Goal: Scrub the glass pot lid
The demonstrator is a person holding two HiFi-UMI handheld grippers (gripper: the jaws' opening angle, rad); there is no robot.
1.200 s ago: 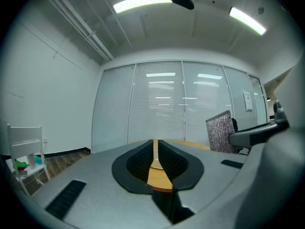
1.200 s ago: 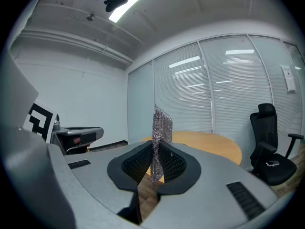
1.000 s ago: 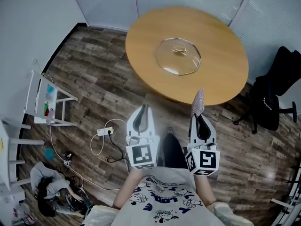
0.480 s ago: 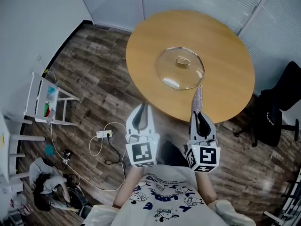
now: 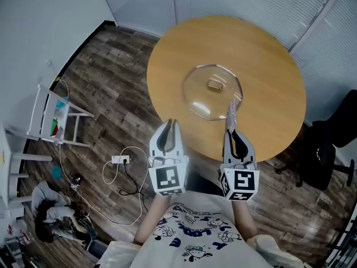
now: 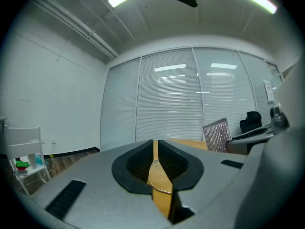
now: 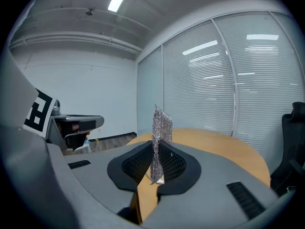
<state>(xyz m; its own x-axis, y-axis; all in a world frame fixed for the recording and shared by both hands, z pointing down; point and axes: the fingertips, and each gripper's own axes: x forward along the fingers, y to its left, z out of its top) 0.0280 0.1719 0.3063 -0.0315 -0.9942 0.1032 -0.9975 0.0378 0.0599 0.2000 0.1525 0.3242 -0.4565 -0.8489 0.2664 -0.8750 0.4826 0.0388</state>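
Note:
A clear glass pot lid (image 5: 212, 91) with a small knob lies flat near the middle of the round wooden table (image 5: 268, 60). My right gripper (image 5: 232, 131) is shut on a silvery mesh scrub cloth (image 5: 231, 112), which stands up from its jaws (image 7: 160, 132) and reaches the lid's near right rim in the head view. My left gripper (image 5: 168, 129) is shut with nothing in it, held at the table's near edge, left of the lid. In the left gripper view the jaws (image 6: 155, 157) meet with only table showing beyond, and the cloth (image 6: 216, 136) appears at the right.
A black office chair (image 5: 329, 149) stands right of the table. On the wood floor to the left are a white rack (image 5: 51, 119), a power strip with cables (image 5: 120, 161) and a dark pile (image 5: 53, 219). Blinds cover the far glass wall (image 7: 205, 89).
The table and lid have come closer and lower in the head view as I moved forward. Both grippers now reach the table's near edge, the cloth tip at the lid's rim.

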